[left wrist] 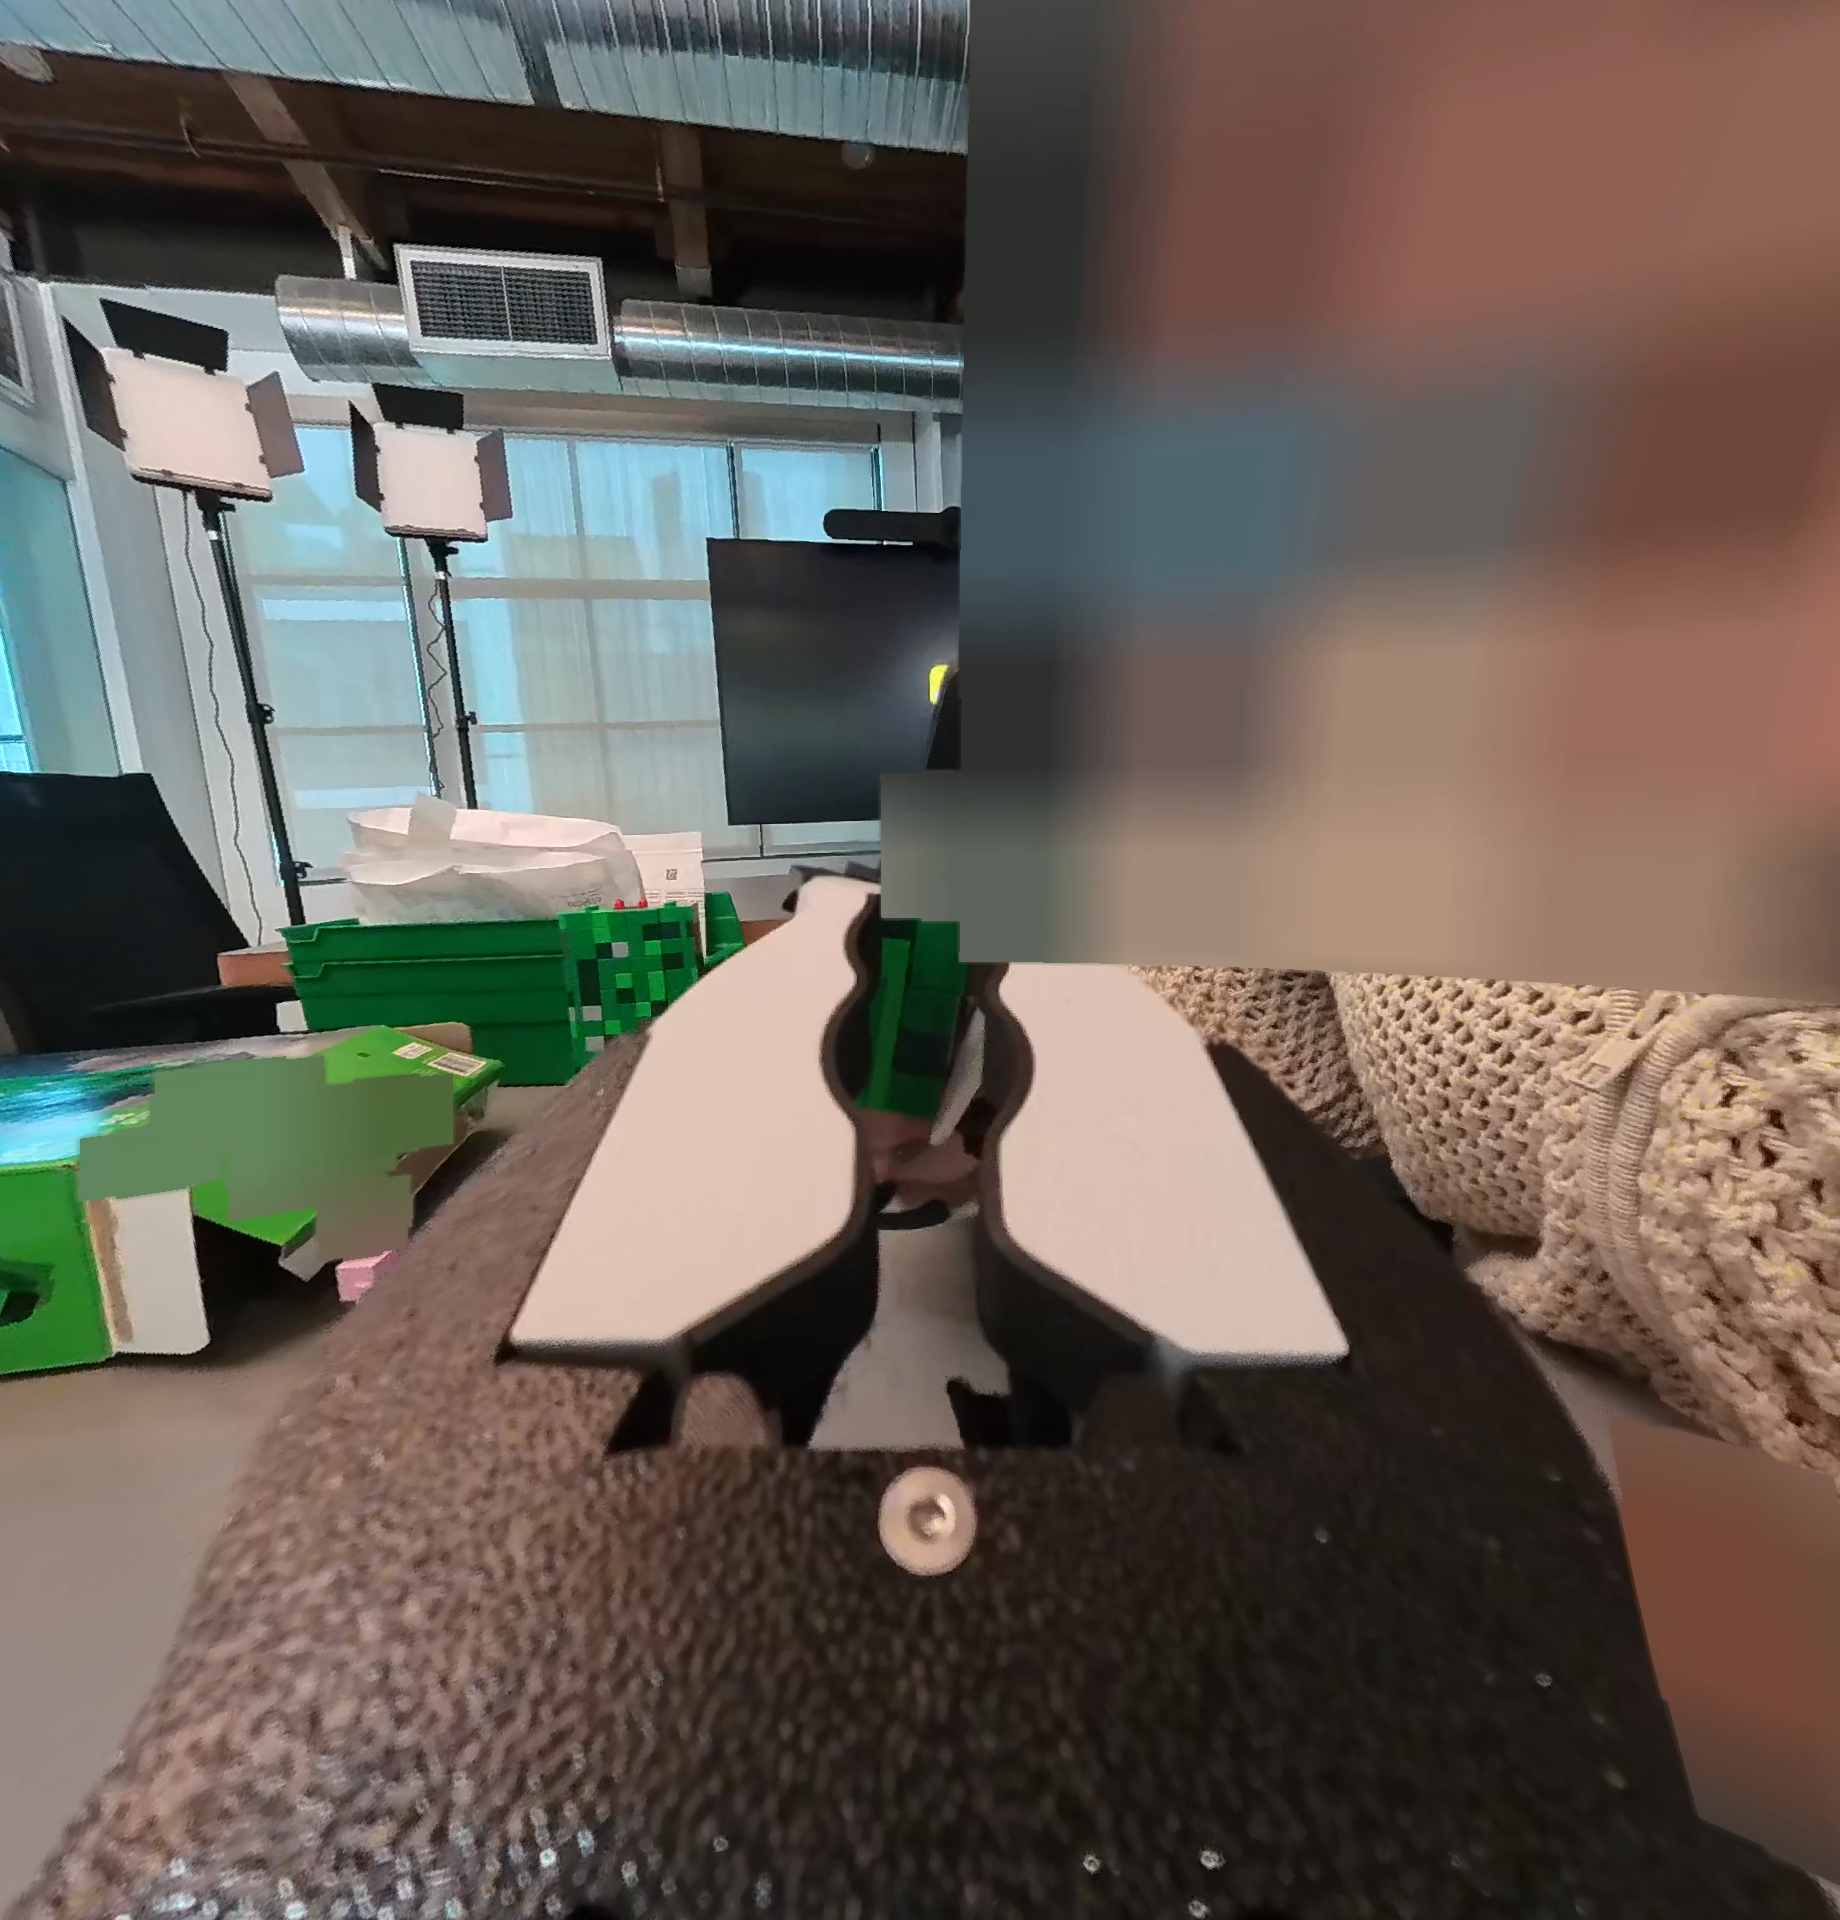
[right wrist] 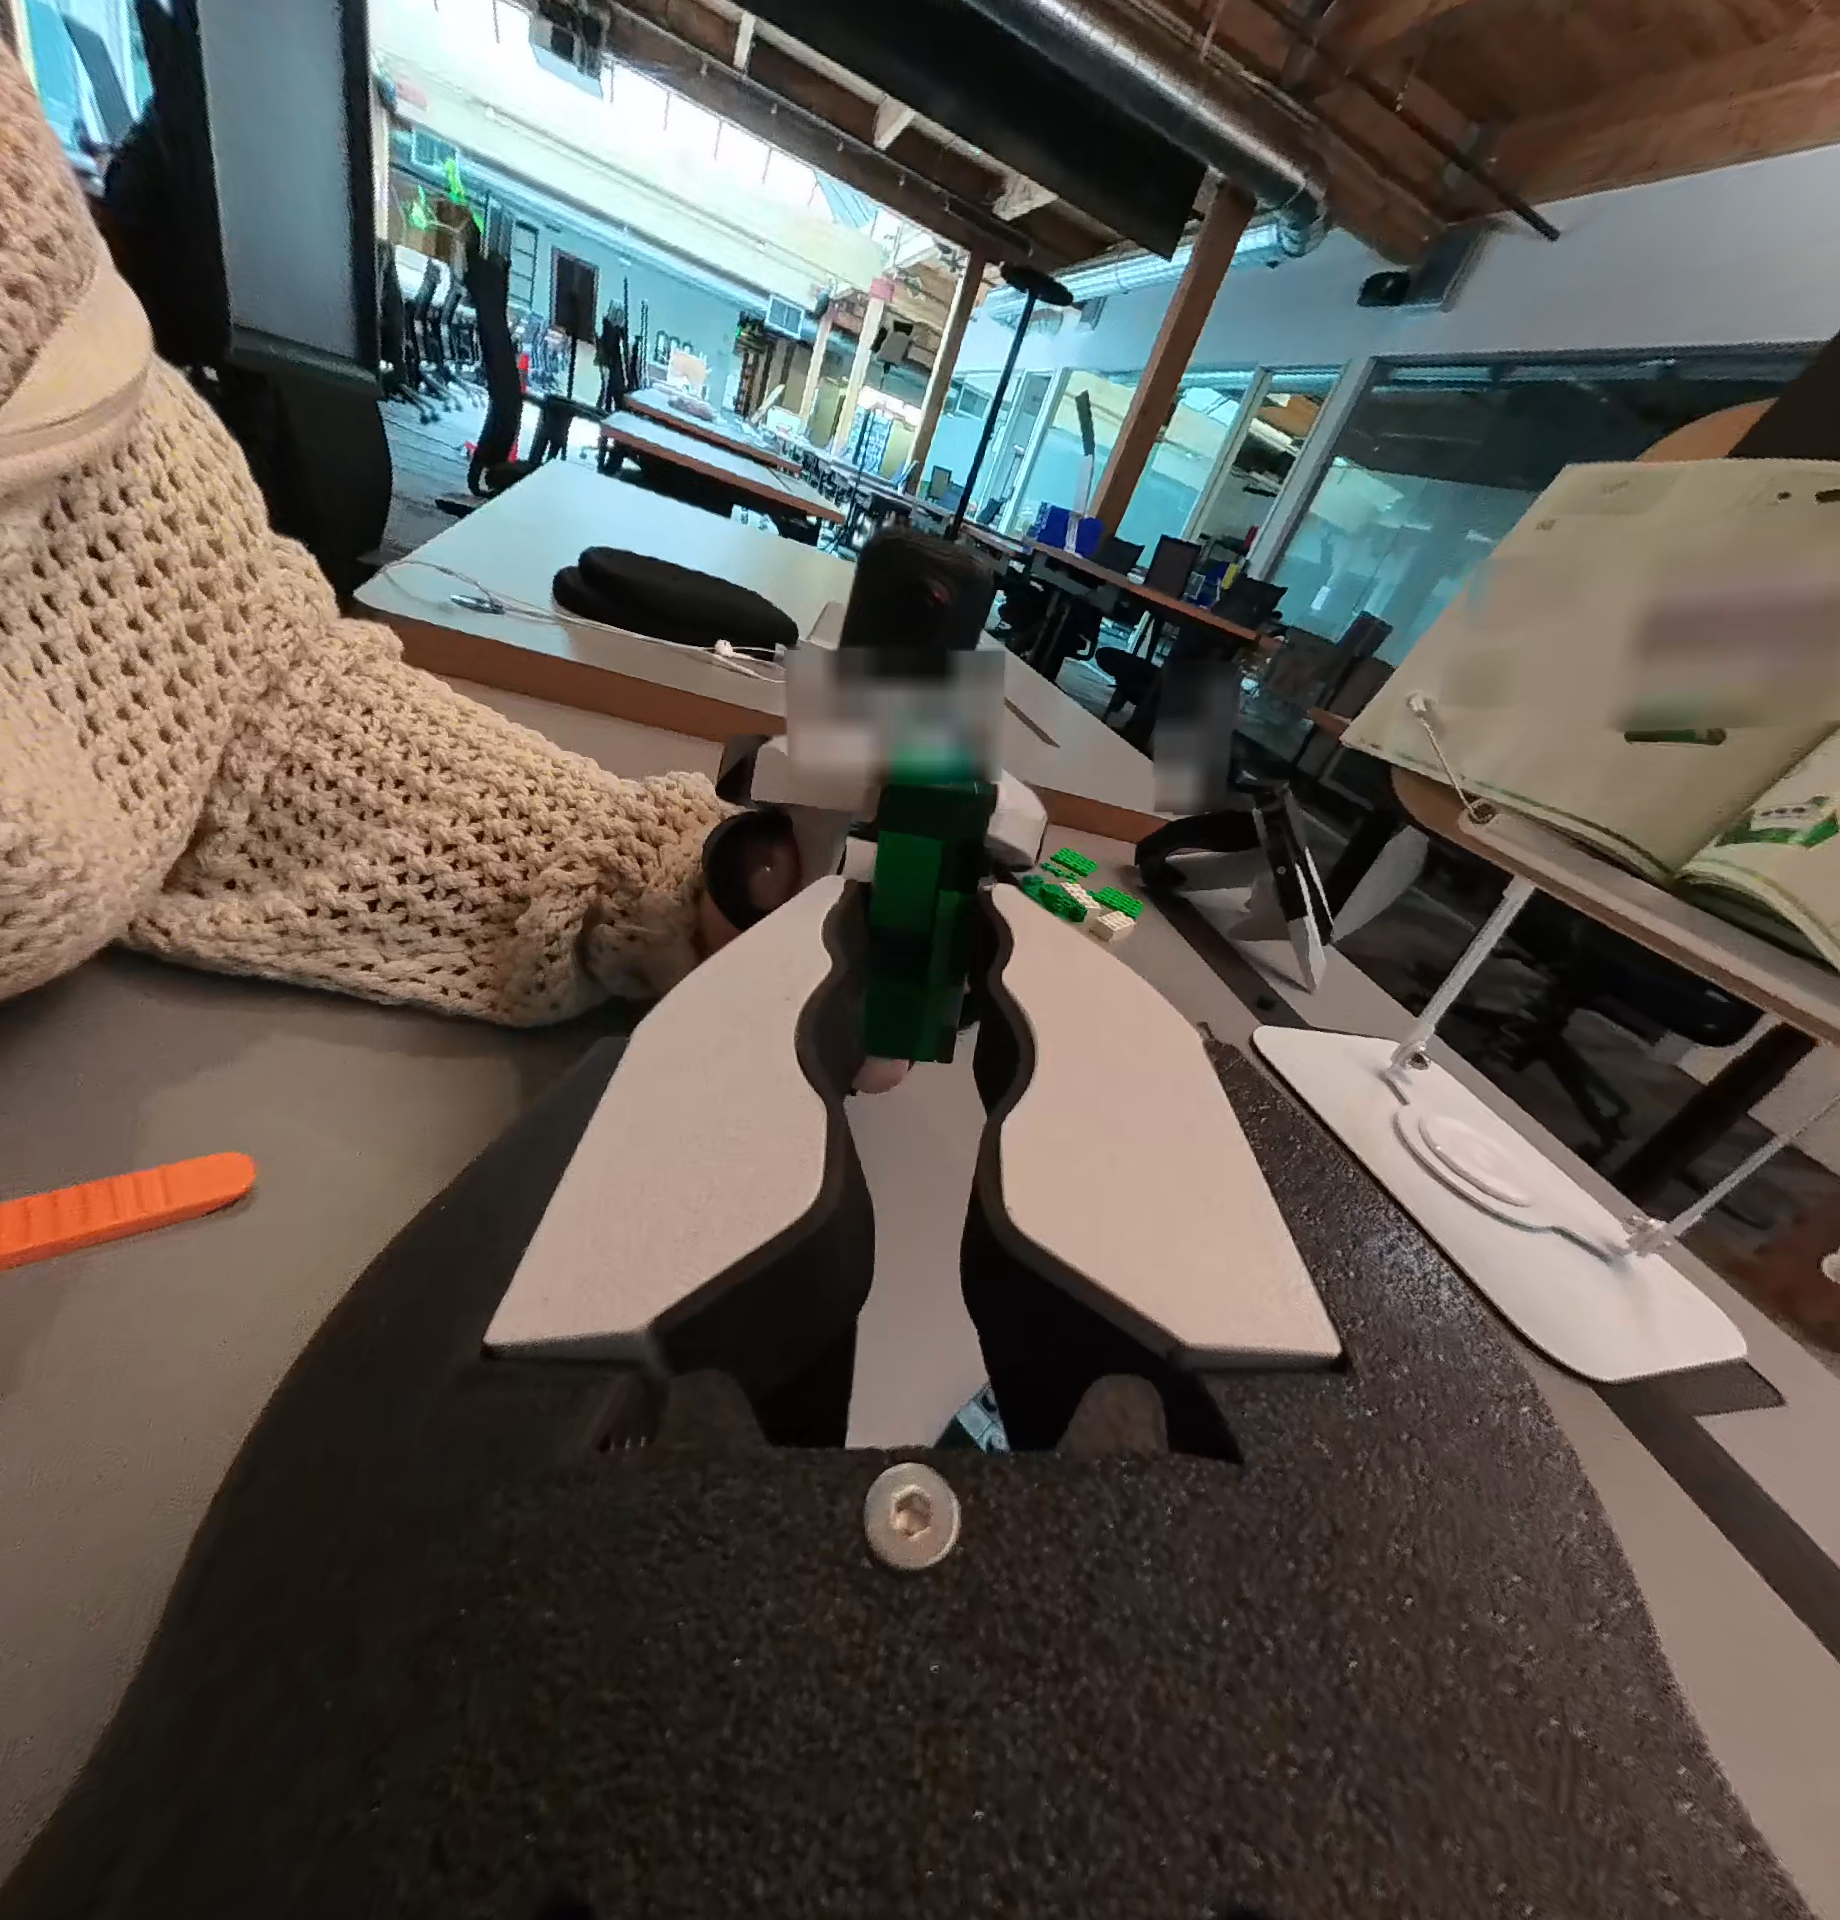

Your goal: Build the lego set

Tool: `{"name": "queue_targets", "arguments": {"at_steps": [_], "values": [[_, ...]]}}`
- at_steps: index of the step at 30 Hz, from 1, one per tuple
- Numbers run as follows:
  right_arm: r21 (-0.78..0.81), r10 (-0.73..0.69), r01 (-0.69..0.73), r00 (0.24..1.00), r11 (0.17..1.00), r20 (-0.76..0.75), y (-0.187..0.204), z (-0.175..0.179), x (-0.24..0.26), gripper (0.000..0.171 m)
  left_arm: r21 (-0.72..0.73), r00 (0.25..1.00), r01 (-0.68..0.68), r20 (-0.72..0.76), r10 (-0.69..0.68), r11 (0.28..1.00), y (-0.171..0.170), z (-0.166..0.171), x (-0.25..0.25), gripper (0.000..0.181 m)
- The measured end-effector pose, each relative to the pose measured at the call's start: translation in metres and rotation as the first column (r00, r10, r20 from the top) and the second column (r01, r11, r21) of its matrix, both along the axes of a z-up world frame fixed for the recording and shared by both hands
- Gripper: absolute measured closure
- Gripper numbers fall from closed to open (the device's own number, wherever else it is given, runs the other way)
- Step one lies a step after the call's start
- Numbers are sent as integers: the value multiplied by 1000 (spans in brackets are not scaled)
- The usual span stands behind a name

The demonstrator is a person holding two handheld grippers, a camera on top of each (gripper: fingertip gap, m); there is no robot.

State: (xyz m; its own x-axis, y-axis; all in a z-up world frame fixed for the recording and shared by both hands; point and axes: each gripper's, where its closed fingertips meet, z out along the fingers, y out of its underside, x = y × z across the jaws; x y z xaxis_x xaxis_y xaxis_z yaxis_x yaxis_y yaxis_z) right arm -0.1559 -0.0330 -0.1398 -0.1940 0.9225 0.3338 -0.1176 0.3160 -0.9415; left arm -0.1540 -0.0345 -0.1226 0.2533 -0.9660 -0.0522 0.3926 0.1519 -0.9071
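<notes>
A tall, narrow green lego assembly [left wrist: 911, 1039] stands upright between the two white fingers of my left gripper [left wrist: 911, 966], which is shut on it. In the right wrist view the same assembly [right wrist: 916, 977] sits between the fingers of my right gripper [right wrist: 916, 904], which is also shut on it, from the opposite side. Both grippers hold it above the grey table. Its top is hidden by a blur patch in both views. A finished green pixel-pattern lego head [left wrist: 635, 966] stands farther back on the left.
Stacked green bins [left wrist: 428, 987] and the green lego box [left wrist: 22, 1257] lie to the left. Loose green and white bricks [right wrist: 1087, 899], an orange brick separator [right wrist: 105, 1210] and an instruction booklet [right wrist: 1674, 675] on a white stand [right wrist: 1498, 1195] are on the table. A knit sleeve [right wrist: 272, 779] rests at the left.
</notes>
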Motion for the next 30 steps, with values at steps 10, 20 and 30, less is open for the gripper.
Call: {"name": "queue_targets", "arguments": {"at_steps": [10,20,30], "values": [[416,-380,345,925,842,3,54,-31,-8,152,-231,971,-238,-94,221,944,44,-15,-19,117],[669,-542,422,839,611,-34,82,-53,-8,153,-235,731,-594,-558,393,770,82,-73,-9,117],[747,-574,403,818,529,-34,91,-68,-10,144,-33,570,-678,-654,497,735,86,-84,-12,144]]}}
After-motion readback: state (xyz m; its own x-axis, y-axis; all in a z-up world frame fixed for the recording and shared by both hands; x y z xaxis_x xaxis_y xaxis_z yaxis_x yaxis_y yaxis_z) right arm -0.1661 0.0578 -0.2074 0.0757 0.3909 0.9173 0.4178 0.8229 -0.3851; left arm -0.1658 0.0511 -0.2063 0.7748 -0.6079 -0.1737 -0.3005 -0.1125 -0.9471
